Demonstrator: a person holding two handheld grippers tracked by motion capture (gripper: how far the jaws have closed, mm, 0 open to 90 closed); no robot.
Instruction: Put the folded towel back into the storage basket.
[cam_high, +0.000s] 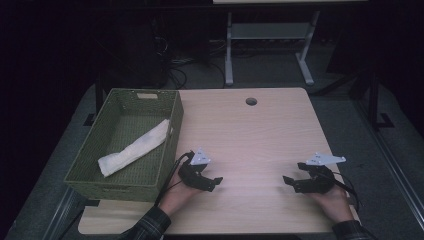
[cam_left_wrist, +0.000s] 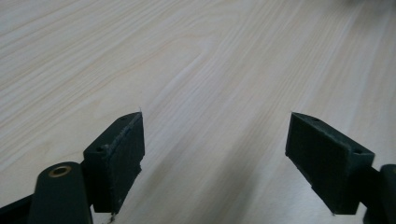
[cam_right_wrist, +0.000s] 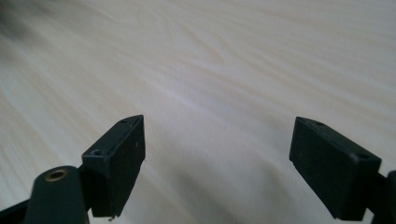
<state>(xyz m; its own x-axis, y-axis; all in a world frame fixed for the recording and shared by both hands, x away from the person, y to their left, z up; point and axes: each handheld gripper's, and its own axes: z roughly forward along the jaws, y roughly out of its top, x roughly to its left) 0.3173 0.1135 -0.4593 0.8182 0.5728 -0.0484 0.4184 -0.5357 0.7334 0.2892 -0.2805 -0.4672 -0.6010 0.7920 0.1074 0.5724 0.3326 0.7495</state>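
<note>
Evidently both tools, left (cam_high: 216, 182) and right (cam_high: 288, 182), gape empty; the soft, light cloth (cam_high: 134, 147) in the basket (cam_high: 112, 183) at left suits a mid-fold pinch.

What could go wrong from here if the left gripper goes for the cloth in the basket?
1. The cloth is draped over the basket's right wall; pulling it sideways could drag or tip the basket.
2. The basket overhangs the table's left edge, so a nudge may push it off.
3. The left gripper and the right gripper both sit open and low over the table; a jaw could scrape the wood on a sweep.
</note>
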